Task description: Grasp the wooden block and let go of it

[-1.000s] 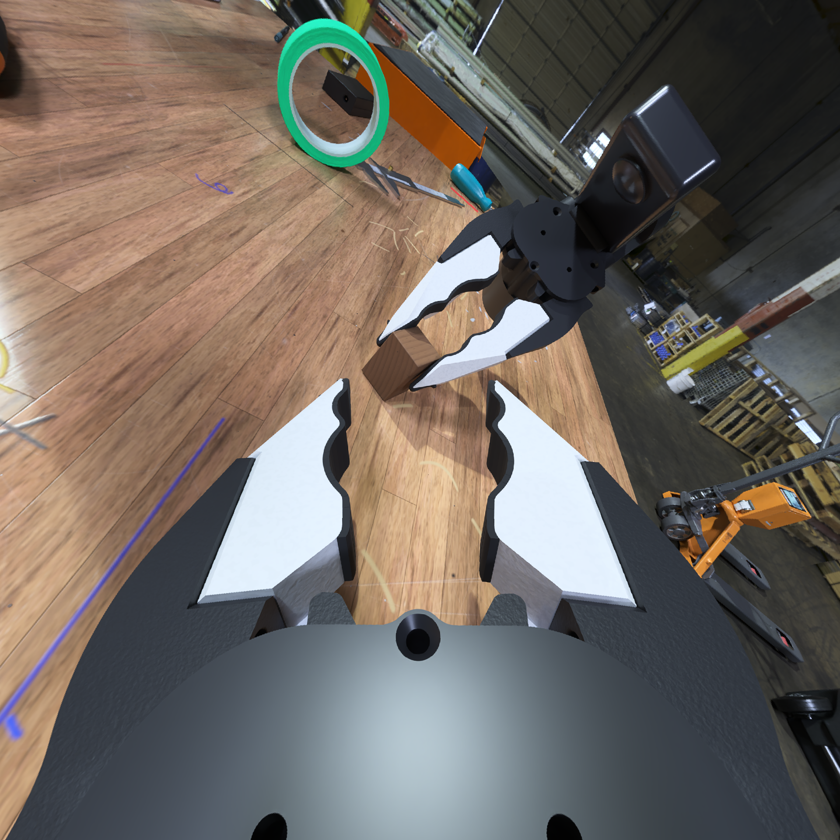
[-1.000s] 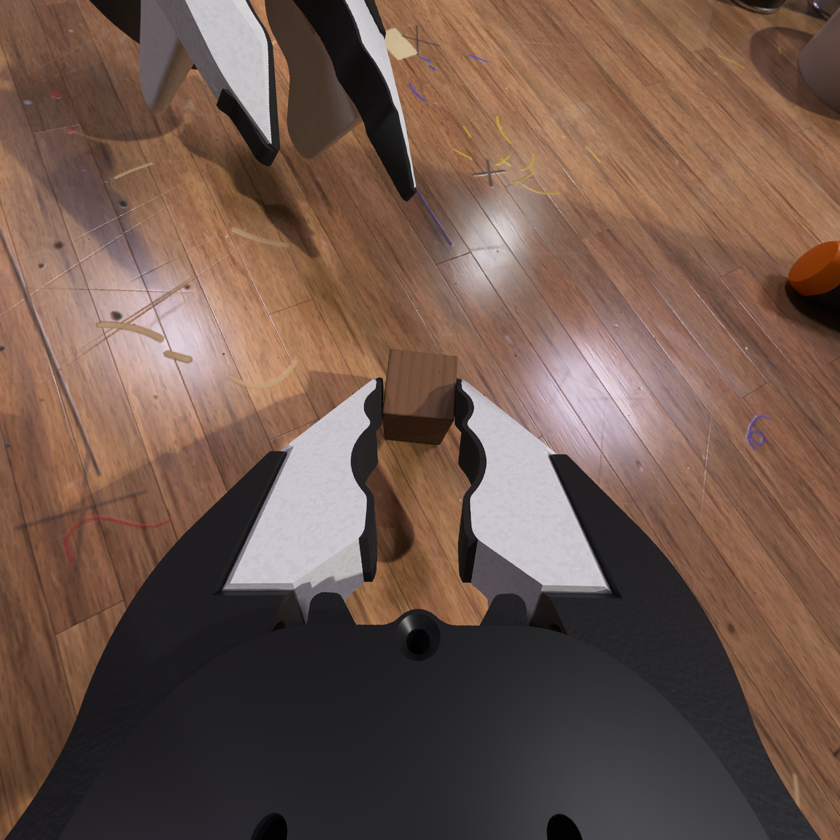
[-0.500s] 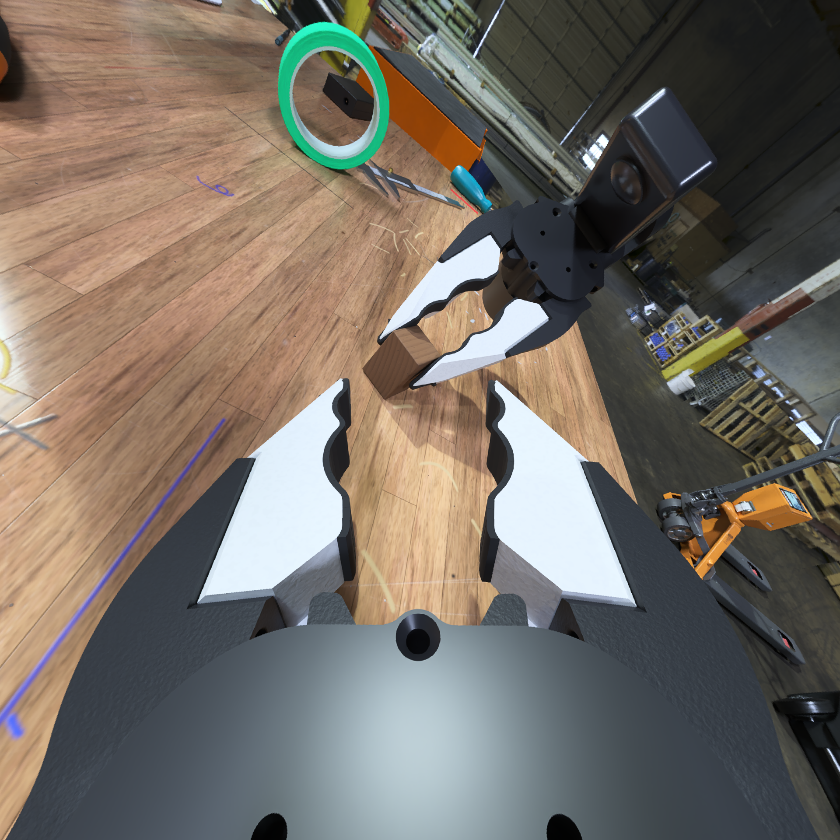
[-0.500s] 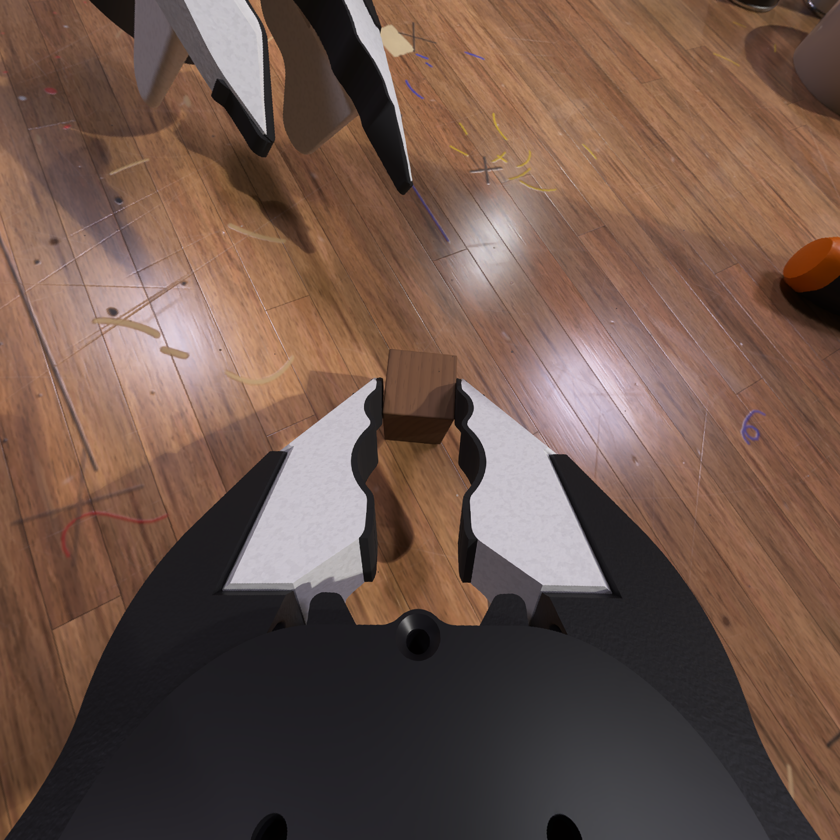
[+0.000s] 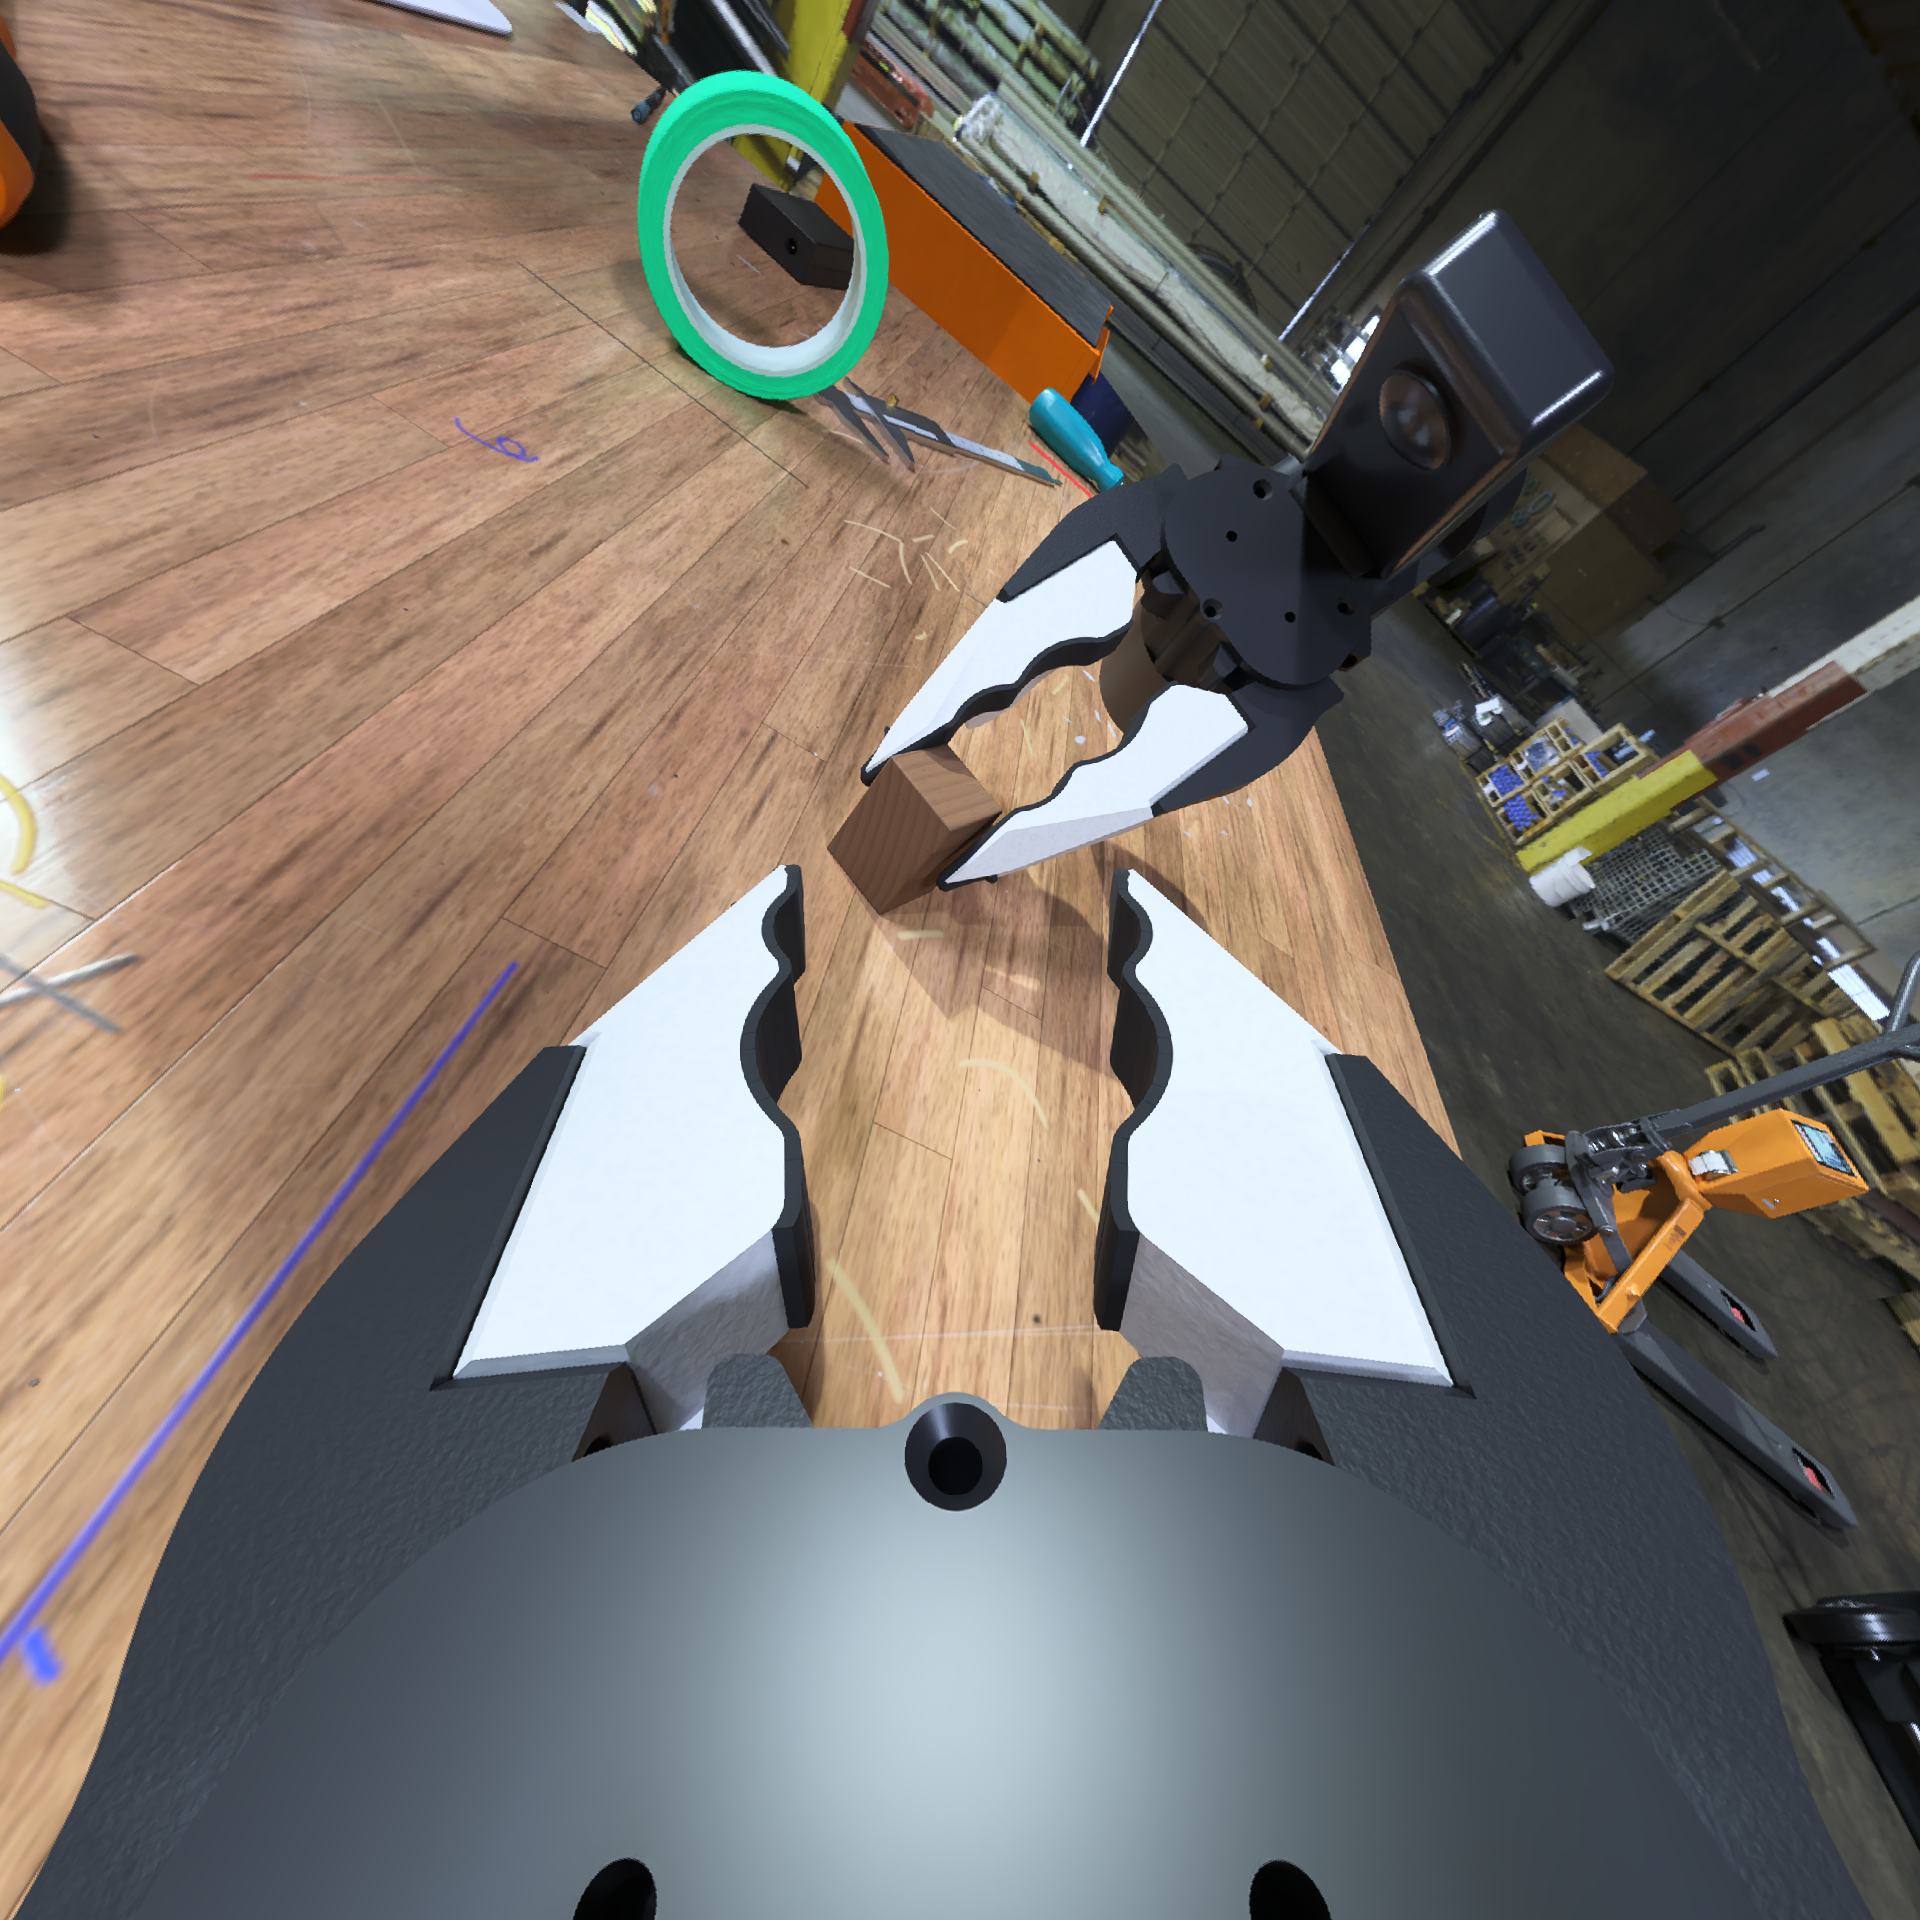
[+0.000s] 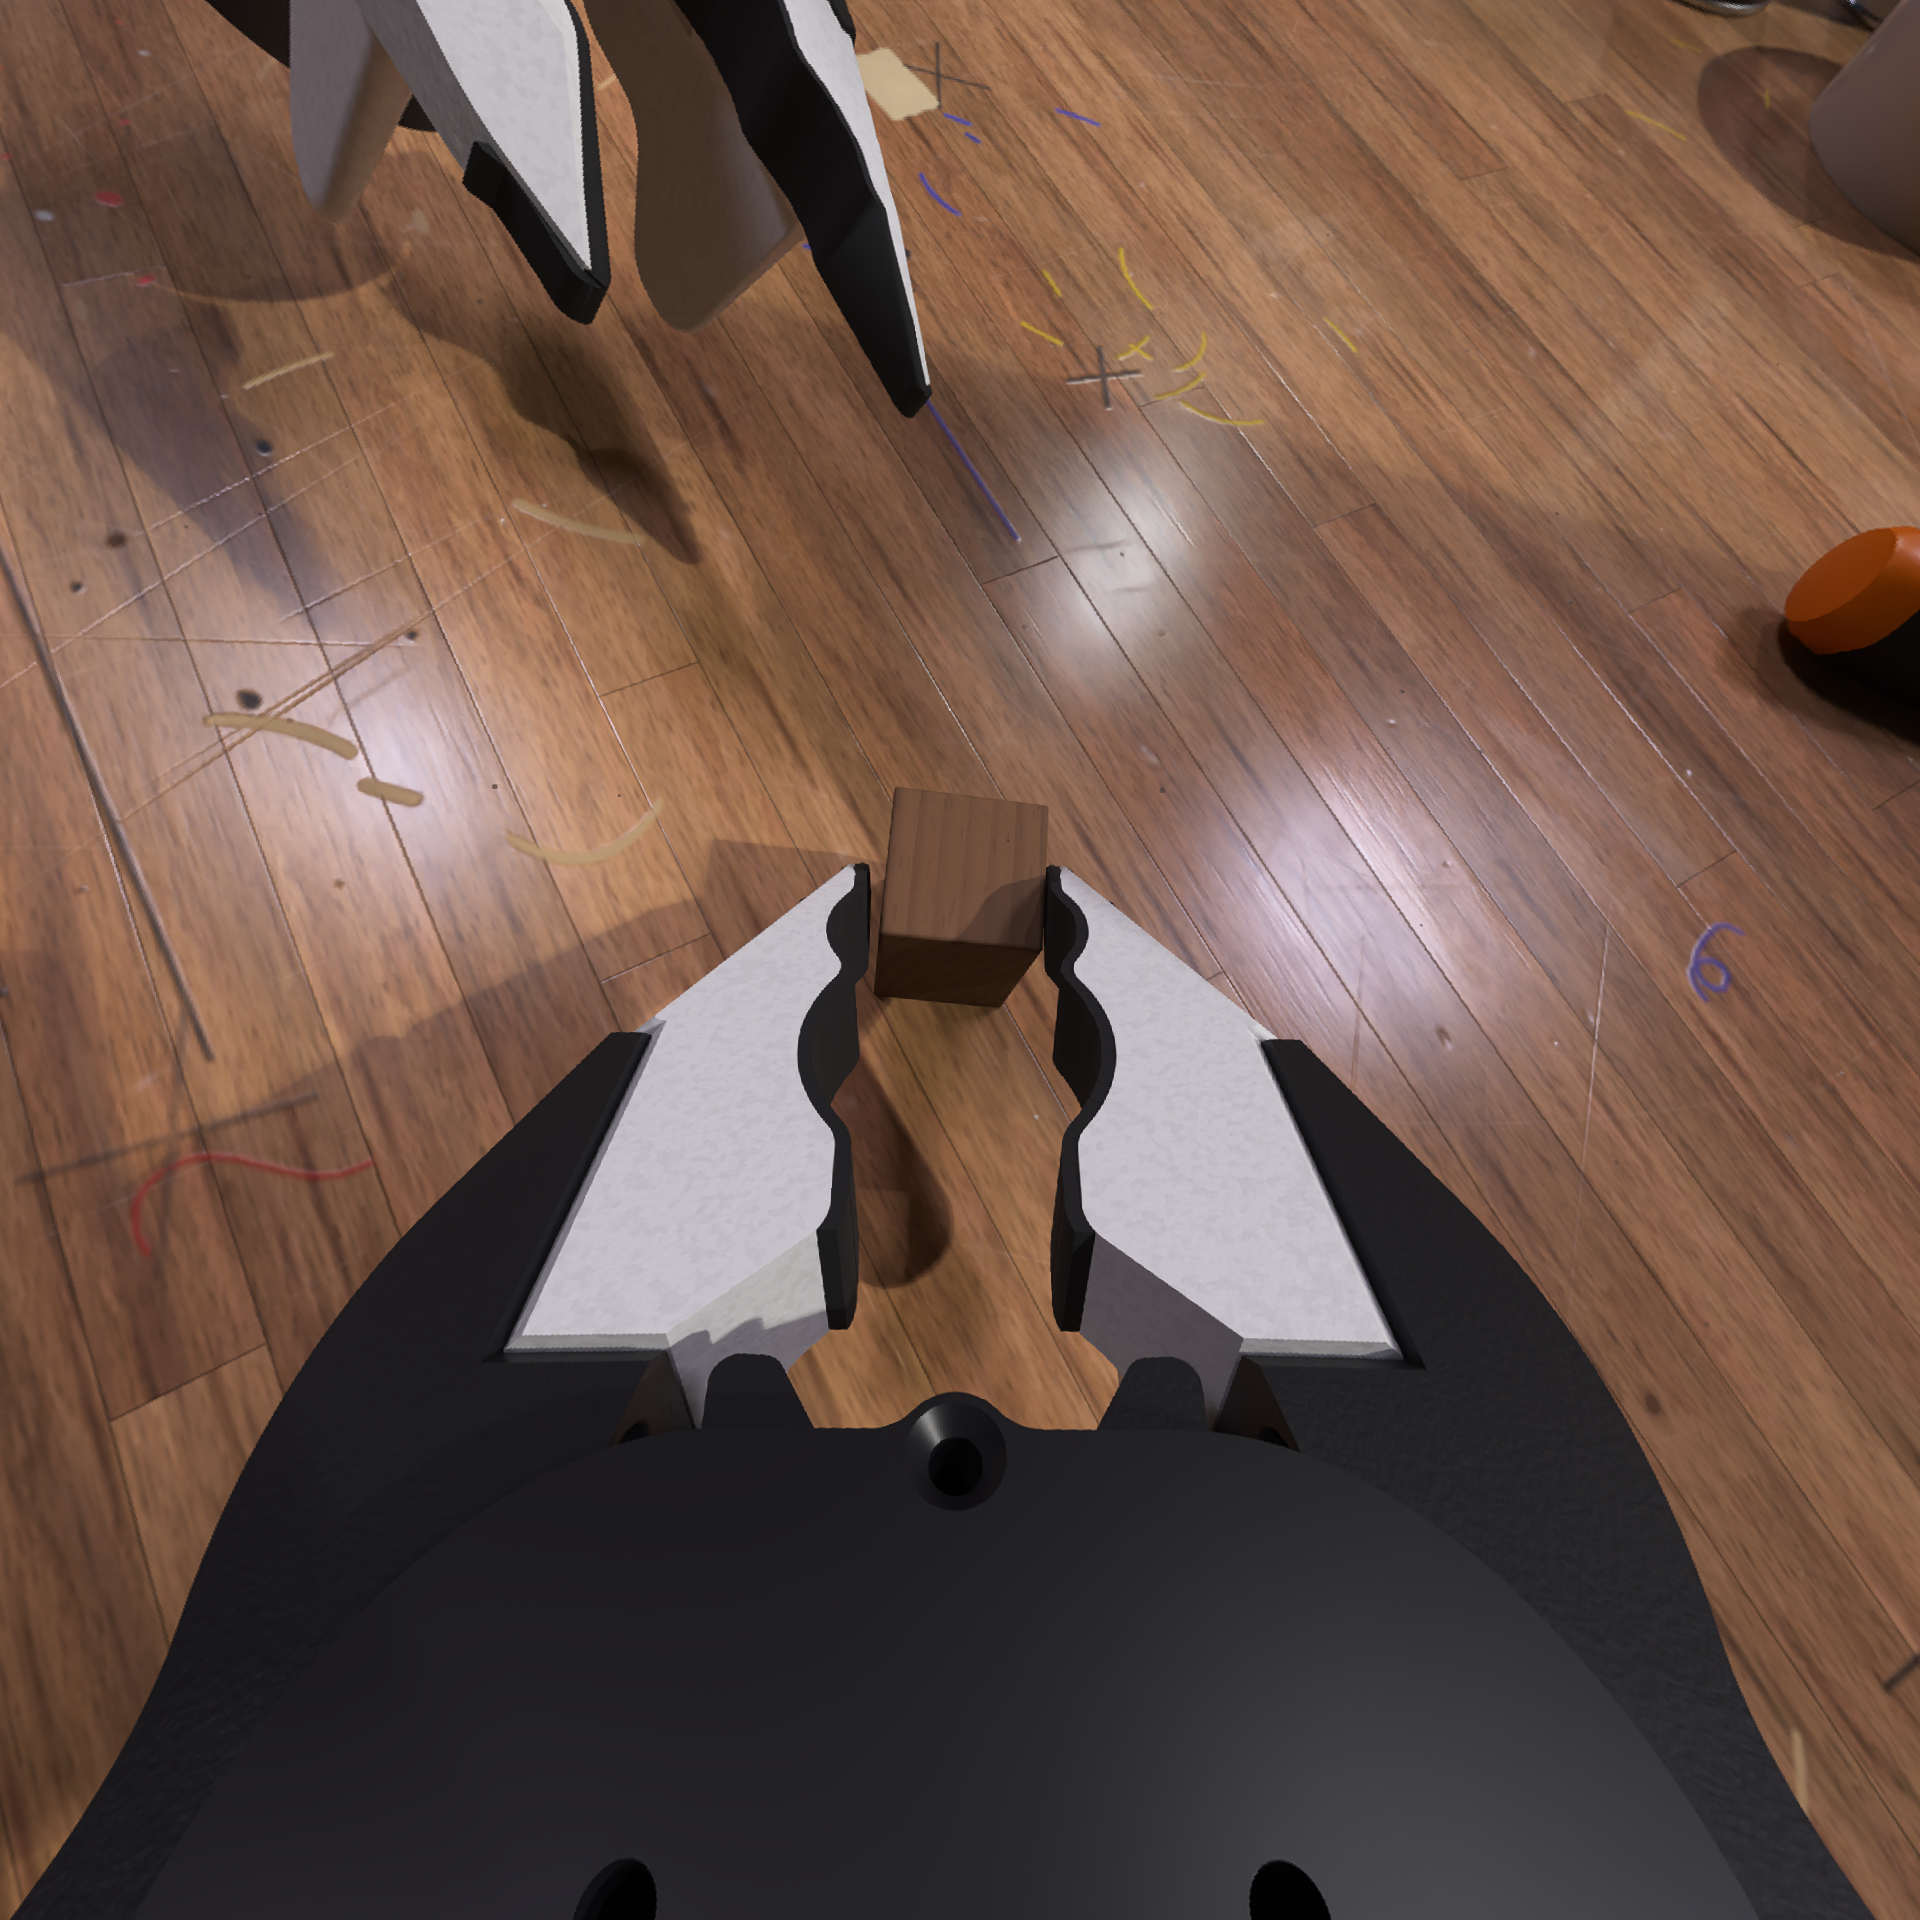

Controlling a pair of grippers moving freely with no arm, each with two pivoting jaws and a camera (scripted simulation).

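One block: a single wooden block (image 6: 961,899), dark brown cube, sits on the tabletop (image 6: 1351,727) between the fingertips of the right hand-held gripper (image 6: 953,894).
Block contact: both tips lie against its side faces in the right wrist view; the left wrist view shows the same block (image 5: 914,831) bracketed by the two white fingers, its base seemingly flat on the wood.
Right hand-held gripper state: narrowed onto the block, pinching it at the very tips only.
Left hand-held gripper state: fingers spread wide, nothing between them (image 5: 954,883); it hovers just short of the block, pointing at it.
Step in hand (judgement): the grasp phase, block gripped but not lifted.
Next move (judgement): confirm the hold, then part the fingers squarely so the cube is not nudged or tipped.
Risk (judgement): shallow tip grip could let the cube twist.
Count, grippers: two.
Count, nearby items: one green tape roll (image 5: 764,234) standing on edge, one metal caliper (image 5: 925,436) just behind it, one teal-handled tool (image 5: 1075,436), one black box (image 5: 795,244) seen through the roll, one orange object (image 6: 1855,592) at the right edge.
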